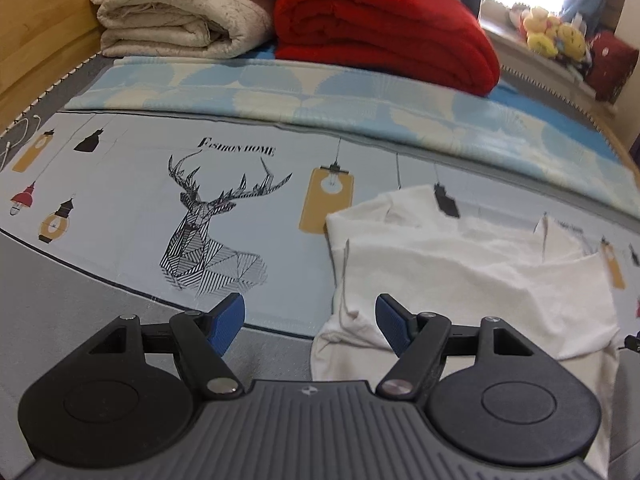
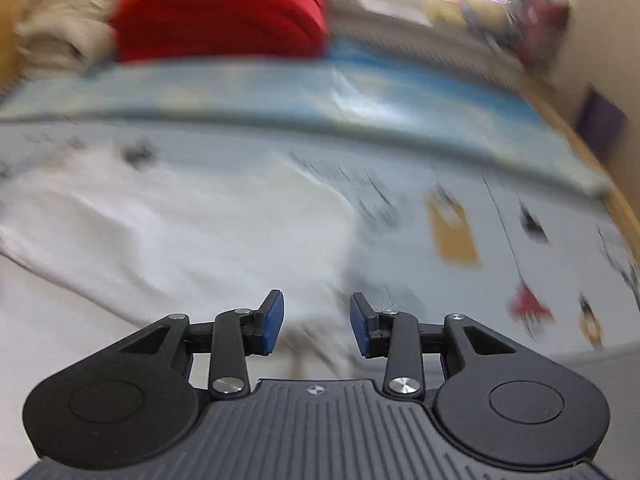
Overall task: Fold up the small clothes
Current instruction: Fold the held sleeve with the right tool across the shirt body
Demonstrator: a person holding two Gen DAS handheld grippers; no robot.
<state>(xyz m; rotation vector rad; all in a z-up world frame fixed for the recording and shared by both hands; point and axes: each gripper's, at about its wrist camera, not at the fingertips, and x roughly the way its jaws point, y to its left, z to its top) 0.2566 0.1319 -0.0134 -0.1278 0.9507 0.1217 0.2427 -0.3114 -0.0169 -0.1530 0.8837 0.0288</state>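
Note:
A small white garment (image 1: 472,280) lies spread on the printed bed sheet (image 1: 120,200), partly folded over itself. My left gripper (image 1: 310,320) hangs over its near left corner, jaws wide open, nothing between the blue pads (image 1: 230,320). In the blurred right wrist view the same white garment (image 2: 180,232) lies to the left and ahead. My right gripper (image 2: 316,320) stands open over the garment's near right edge, and the blue pads (image 2: 274,318) press on nothing.
A folded red blanket (image 1: 380,32) and a cream quilt (image 1: 172,8) are stacked at the far side of the bed, behind a blue patterned cover (image 1: 360,112). Wooden bed frame (image 1: 40,32) on the left; soft toys (image 1: 552,32) on a ledge at far right.

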